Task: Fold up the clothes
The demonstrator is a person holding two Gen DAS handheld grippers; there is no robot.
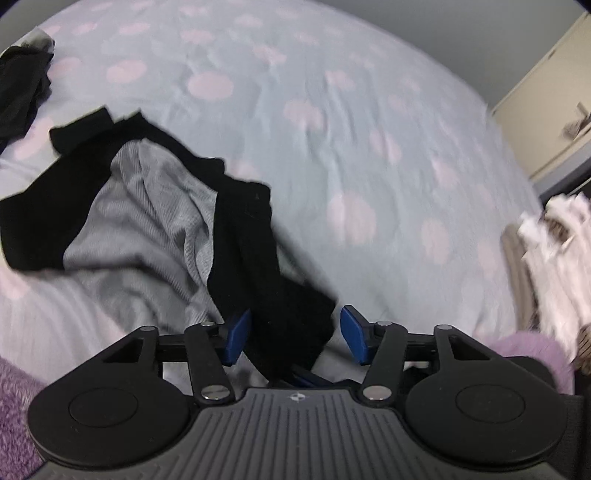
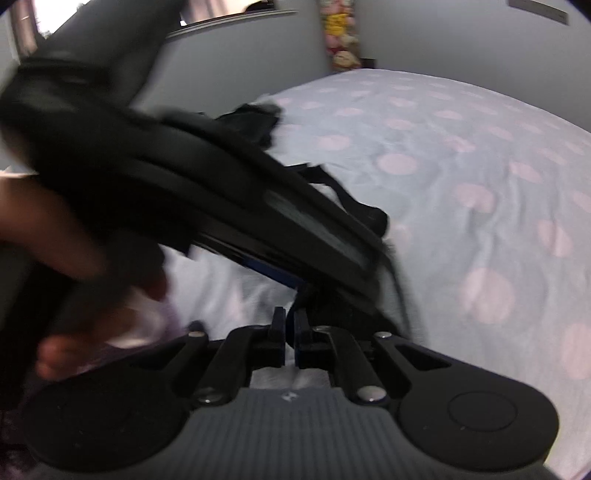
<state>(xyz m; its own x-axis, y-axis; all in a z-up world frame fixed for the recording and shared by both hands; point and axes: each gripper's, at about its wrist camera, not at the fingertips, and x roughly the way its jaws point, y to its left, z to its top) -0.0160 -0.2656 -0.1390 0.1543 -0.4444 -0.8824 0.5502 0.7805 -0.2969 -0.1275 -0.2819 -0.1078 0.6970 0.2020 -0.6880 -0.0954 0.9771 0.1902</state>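
Left view only: I saw the grey-and-black garment [image 1: 147,206] spread crumpled on the dotted bedsheet [image 1: 332,129], a dark clothes heap [image 1: 22,85] at the far left edge, a white pile [image 1: 554,251] and a cabinet [image 1: 546,110] at the right.
Right view only: my left gripper [image 2: 291,273] crossed the frame as a big black blur, with my left hand [image 2: 66,229] behind it; colourful plush toys [image 2: 341,33] stood against the wall.
Garment axis: it ran from far left toward me, its black end trailing down between my left fingers [image 1: 236,336].
Left jaws: apart, the black cloth lying in the gap (touching the left pad, as far as I could tell).
Right jaws: my right gripper [image 2: 290,332] had its pads nearly together on a thin dark strip of the garment.
Hard to make out: the right view was motion-blurred, and the left gripper hid most of the garment there.
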